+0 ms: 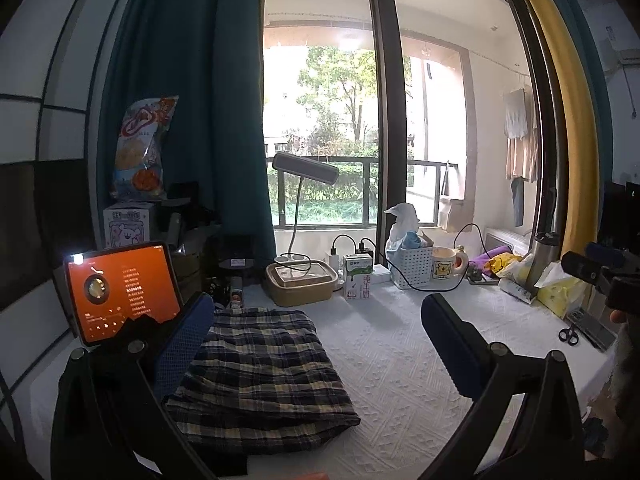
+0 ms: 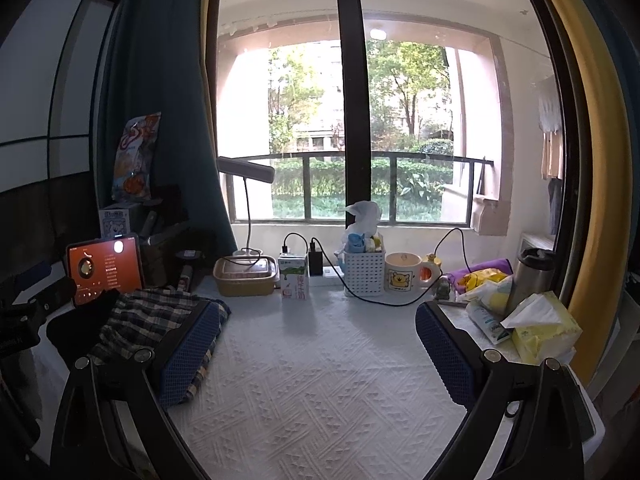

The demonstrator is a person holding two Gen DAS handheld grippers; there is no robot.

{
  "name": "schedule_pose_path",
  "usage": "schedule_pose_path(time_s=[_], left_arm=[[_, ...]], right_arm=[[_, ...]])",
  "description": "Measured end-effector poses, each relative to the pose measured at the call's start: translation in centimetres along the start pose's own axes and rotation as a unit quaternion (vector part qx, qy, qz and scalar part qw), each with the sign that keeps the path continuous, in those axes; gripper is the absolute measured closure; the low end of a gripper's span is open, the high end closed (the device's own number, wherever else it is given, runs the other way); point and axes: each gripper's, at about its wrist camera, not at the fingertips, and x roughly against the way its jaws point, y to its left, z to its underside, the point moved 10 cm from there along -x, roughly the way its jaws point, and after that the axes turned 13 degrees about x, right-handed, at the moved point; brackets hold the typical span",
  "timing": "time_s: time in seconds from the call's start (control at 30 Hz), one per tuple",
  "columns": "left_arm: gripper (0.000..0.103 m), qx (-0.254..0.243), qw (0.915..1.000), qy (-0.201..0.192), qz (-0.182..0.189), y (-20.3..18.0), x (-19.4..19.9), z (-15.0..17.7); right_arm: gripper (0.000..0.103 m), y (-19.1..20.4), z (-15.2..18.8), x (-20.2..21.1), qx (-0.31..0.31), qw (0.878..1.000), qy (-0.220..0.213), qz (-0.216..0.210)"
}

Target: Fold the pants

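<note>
Left wrist: folded plaid pants [image 1: 260,368]

Pants [image 1: 260,364] lie on the table [image 1: 400,360] (left side), tablet [image 1: 120,292] behind.

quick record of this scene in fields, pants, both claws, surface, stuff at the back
pants: plaid pants folded into a flat bundle, lying on the table's left part
left claw: left claw open, holding nothing
right claw: right claw open, holding nothing
surface: white textured cloth
back row: tablet, desk lamp, milk carton, white basket, mug
</note>
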Motion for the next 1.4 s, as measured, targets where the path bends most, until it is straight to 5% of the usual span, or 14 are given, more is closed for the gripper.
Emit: schedule_pose_path(time_s=[1.4], left_arm=[[0.001, 0.002, 1.0, -0.001, 0.0, -0.55, 0.55, 0.07]], right_arm=[[0.004, -0.2, -0.03, 0.3, 0.0, 1.0, -0.001, 0.007]])
